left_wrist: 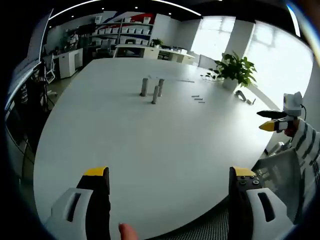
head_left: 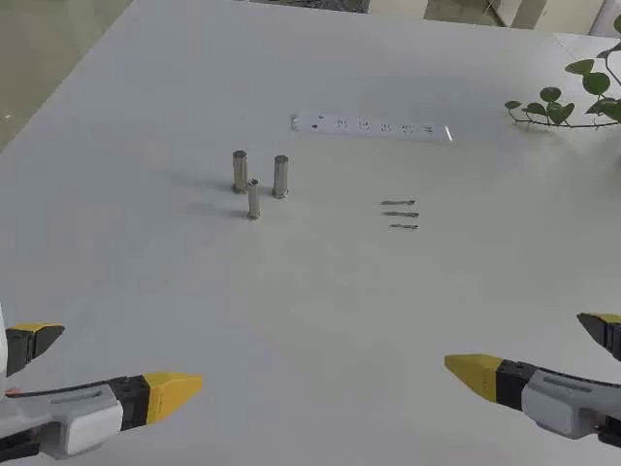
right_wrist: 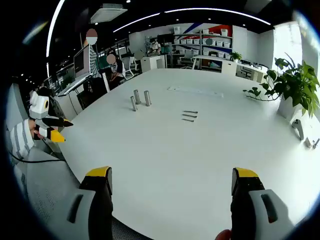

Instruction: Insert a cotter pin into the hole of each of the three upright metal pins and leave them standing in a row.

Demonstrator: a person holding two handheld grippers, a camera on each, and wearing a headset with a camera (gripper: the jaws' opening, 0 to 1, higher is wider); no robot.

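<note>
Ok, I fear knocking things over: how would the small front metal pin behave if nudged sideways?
The front metal pin stands tall and narrow on a small base, so a nudge would probably tip it. It looks like solid metal, likely stiff and heavy for its size. Once down, its round body might roll on the smooth table.

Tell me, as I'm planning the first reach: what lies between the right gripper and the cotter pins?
Bare tabletop, by the head view, from the right gripper to the three cotter pins.
</note>
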